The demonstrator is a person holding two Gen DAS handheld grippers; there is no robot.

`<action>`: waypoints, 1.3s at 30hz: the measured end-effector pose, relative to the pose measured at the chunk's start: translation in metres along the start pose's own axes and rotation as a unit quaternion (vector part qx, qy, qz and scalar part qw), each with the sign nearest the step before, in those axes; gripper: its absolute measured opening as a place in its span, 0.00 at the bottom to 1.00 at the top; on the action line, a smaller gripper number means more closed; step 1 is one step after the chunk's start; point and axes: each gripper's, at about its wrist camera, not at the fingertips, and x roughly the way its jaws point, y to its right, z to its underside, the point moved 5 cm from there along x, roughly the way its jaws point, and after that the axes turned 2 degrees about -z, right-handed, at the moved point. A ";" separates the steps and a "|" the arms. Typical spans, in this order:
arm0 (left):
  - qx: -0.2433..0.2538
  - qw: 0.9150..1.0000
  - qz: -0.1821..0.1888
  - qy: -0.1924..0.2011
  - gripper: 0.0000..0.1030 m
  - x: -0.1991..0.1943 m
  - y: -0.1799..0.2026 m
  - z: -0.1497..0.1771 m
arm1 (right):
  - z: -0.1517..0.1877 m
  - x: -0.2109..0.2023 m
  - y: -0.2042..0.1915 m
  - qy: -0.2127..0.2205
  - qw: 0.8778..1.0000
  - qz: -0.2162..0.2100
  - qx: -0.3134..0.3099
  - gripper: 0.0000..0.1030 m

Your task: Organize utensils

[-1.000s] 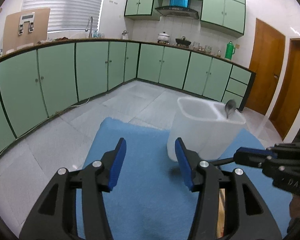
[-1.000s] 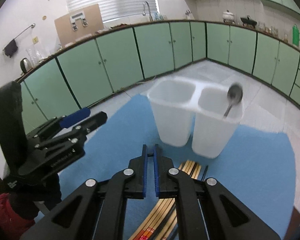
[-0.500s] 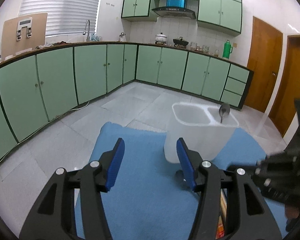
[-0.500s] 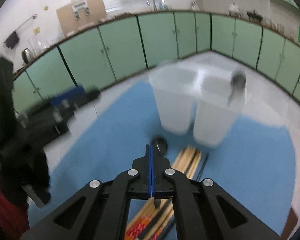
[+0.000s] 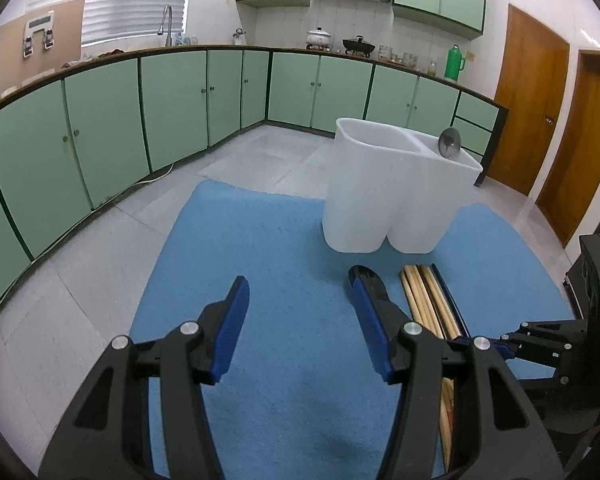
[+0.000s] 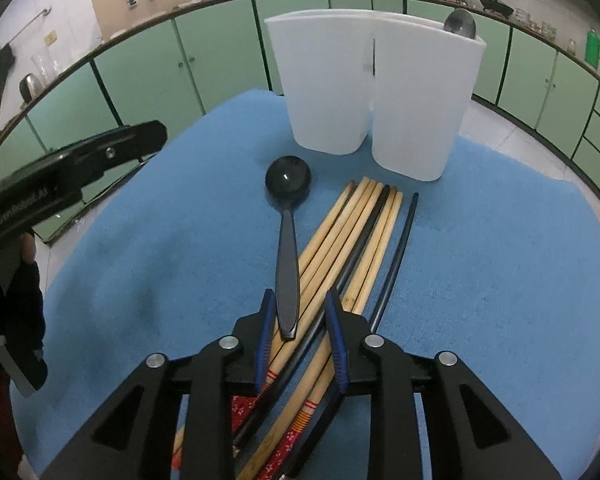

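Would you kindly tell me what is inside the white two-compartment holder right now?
A metal spoon stands in the right compartment of the holder, only its bowl showing above the rim. The left compartment shows nothing above its rim; both bottoms are hidden by the walls.

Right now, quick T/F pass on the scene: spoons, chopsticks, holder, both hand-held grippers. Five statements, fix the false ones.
1. The black spoon lies on the blue mat. True.
2. Both holder compartments hold a utensil. False: only the right one shows a metal spoon; nothing rises above the left one's rim.
3. The right hand-held gripper is open around the black spoon's handle end. True.
4. The left hand-held gripper is shut on the chopsticks. False: it is open, holding nothing.
5. The chopsticks stand upright in the holder. False: they lie flat on the mat, right of the black spoon.
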 end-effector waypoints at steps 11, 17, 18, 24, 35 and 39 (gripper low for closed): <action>-0.001 1.000 0.001 0.004 0.51 -0.003 0.002 -0.003 | 0.001 -0.006 -0.021 0.003 0.999 -0.008 -0.031 0.09; -0.003 1.000 -0.004 0.004 0.51 -0.007 -0.006 -0.003 | -0.007 -0.028 -0.031 0.025 0.999 -0.032 -0.020 0.09; -0.004 1.000 -0.004 0.005 0.51 -0.008 -0.007 -0.003 | -0.011 -0.034 -0.032 0.030 0.999 -0.031 -0.021 0.09; -0.009 1.000 -0.004 0.014 0.51 -0.015 -0.009 -0.008 | -0.042 -0.067 -0.032 0.065 0.997 -0.035 -0.025 0.09; -0.015 0.999 0.007 0.041 0.52 -0.026 -0.005 -0.029 | -0.086 -0.086 -0.030 0.080 0.994 -0.044 -0.054 0.09; -0.012 0.999 0.008 0.041 0.52 -0.026 -0.004 -0.029 | -0.095 -0.093 -0.033 0.088 0.993 -0.051 -0.062 0.09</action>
